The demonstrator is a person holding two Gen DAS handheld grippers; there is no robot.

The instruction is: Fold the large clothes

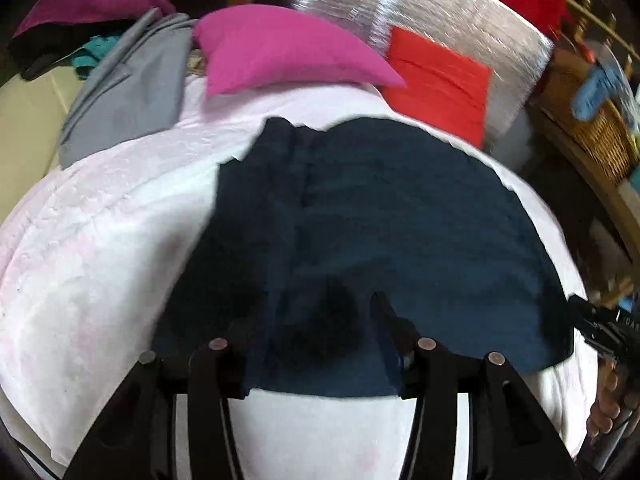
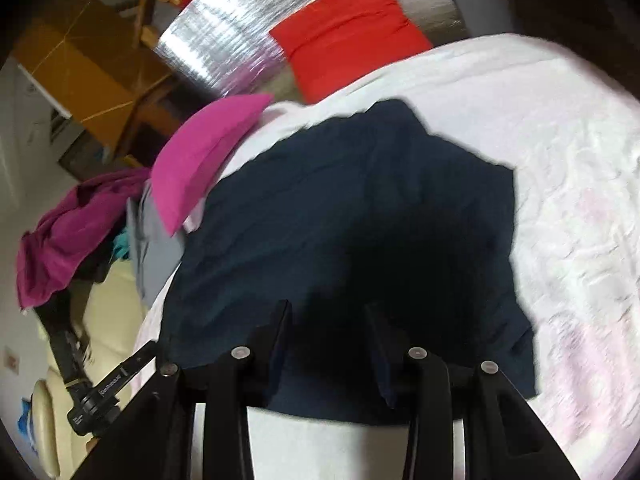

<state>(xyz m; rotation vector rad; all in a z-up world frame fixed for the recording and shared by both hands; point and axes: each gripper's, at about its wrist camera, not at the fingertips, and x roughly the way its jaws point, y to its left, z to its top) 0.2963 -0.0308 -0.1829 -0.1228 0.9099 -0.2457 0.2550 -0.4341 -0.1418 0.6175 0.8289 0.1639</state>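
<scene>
A dark navy garment [image 1: 380,220] lies spread flat on the white bed cover [image 1: 100,260]. My left gripper [image 1: 312,320] hovers over the garment's near hem, its jaws apart and the cloth lying under them, not pinched. In the right wrist view the same garment [image 2: 340,220] fills the middle, and my right gripper [image 2: 328,312] stands open over the near hem in the same way. The right gripper [image 1: 576,308] touches the garment's right corner in the left wrist view, with a hand [image 1: 608,400] behind it. The left gripper [image 2: 140,356] shows at the garment's left corner.
A pink pillow [image 1: 280,48] and a red pillow [image 1: 440,80] lie at the bed's far end against a silver foil panel [image 1: 440,12]. A grey garment [image 1: 128,92] lies far left, with a magenta one [image 2: 68,232] beyond. A wicker basket [image 1: 592,128] stands right.
</scene>
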